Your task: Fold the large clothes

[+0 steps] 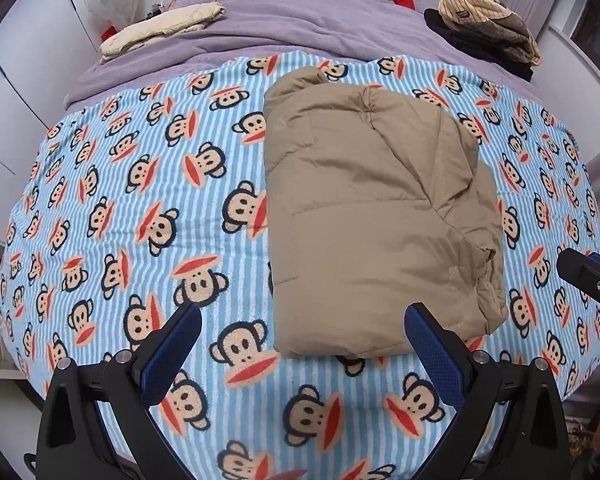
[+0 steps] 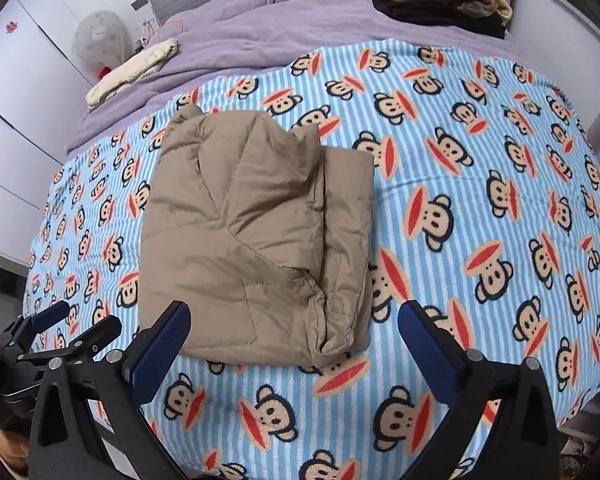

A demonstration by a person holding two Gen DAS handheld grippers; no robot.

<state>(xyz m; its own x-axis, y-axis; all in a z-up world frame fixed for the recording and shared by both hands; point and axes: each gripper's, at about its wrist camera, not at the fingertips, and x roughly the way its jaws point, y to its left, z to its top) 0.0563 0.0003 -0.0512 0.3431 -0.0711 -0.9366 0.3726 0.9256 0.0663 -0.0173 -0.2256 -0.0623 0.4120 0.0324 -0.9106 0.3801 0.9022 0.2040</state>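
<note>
A tan padded jacket (image 1: pixel 380 216) lies folded into a thick rectangle on the blue-striped monkey-print blanket (image 1: pixel 140 200). In the right wrist view the same jacket (image 2: pixel 252 232) sits left of centre, its loose folded edge on the right. My left gripper (image 1: pixel 304 320) hovers above the jacket's near edge, open, with nothing between its blue pads. My right gripper (image 2: pixel 294 316) hangs over the jacket's near right corner, jaws wide apart and empty. The right gripper's tip (image 1: pixel 580 272) shows at the right edge of the left wrist view, and the left gripper (image 2: pixel 66 320) at the lower left of the right wrist view.
The blanket (image 2: pixel 480 200) covers a bed with a purple duvet (image 1: pixel 300 28) behind. A folded cream garment (image 1: pixel 160 28) lies back left; a pile of brown, striped and black clothes (image 1: pixel 488 32) back right. White cupboard doors (image 1: pixel 16 92) stand left of the bed.
</note>
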